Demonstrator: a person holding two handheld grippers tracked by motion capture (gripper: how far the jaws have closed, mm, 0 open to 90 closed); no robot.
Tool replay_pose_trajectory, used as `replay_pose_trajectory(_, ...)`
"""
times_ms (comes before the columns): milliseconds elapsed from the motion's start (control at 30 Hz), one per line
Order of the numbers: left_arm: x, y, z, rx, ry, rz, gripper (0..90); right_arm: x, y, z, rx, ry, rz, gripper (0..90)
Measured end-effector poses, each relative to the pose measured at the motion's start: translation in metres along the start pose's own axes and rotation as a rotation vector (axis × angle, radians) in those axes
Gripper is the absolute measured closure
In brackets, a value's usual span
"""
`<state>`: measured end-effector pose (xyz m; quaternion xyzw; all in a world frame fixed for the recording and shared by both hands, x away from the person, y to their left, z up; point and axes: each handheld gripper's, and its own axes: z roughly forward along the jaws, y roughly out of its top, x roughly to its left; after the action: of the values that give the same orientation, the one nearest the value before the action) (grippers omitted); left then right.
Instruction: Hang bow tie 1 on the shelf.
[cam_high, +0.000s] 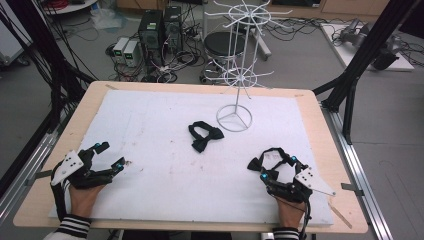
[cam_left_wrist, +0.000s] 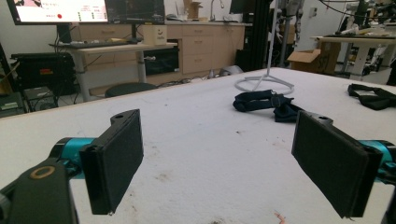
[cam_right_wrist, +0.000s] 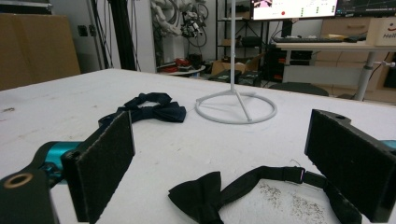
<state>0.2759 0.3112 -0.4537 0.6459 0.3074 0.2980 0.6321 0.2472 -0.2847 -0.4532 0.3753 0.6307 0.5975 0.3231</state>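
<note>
Two bow ties on a white-covered tabletop (cam_high: 150, 120), both lying flat.

Near right: black bow tie (cam_high: 267, 159) with its strap looped, lying on the white cover right in front of the right gripper (cam_high: 279, 167). In the right gripper view, the same black bow tie (cam_right_wrist: 219, 191) spread between the two black fingers (cam_right_wrist: 105, 158), knot toward the left pad, strap running under the right pad. Fingers wide apart, pads clear of the fabric, nothing gripped. Right hand (cam_high: 290, 210) low at the near edge, behind the gripper.

Centre of the tabletop: second bow tie (cam_high: 204, 135), dark navy in the gripper views, bunched with its strap curled, just near and left of the white wire stand (cam_high: 235, 75). Stand's ring base resting on the cover at far centre-right, thin pole rising to two tiers of radial hooks. Same navy tie (cam_right_wrist: 149, 109) seen beyond the left pad in the right gripper view, just left of the ring base (cam_right_wrist: 236, 109).

Near left: left gripper (cam_high: 111, 156) resting low over the cover, well apart from both ties. Fingers (cam_left_wrist: 114, 158) spread wide in the left gripper view, bare white cover between them, nothing held. Navy tie (cam_left_wrist: 266, 103) farther off ahead, black tie (cam_left_wrist: 373, 95) at the far right edge of that view. Left hand (cam_high: 82, 197) at the near edge, striped cuff (cam_high: 75, 225) below it.
</note>
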Motion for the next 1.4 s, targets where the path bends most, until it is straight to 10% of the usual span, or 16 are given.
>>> replay_pose_trajectory(1400,0.0033,0.0014,0.0002,-0.002,0.003,-0.026,16.2,-0.0037,0.0035,-0.0021,-0.017,-0.006,0.031,7.5)
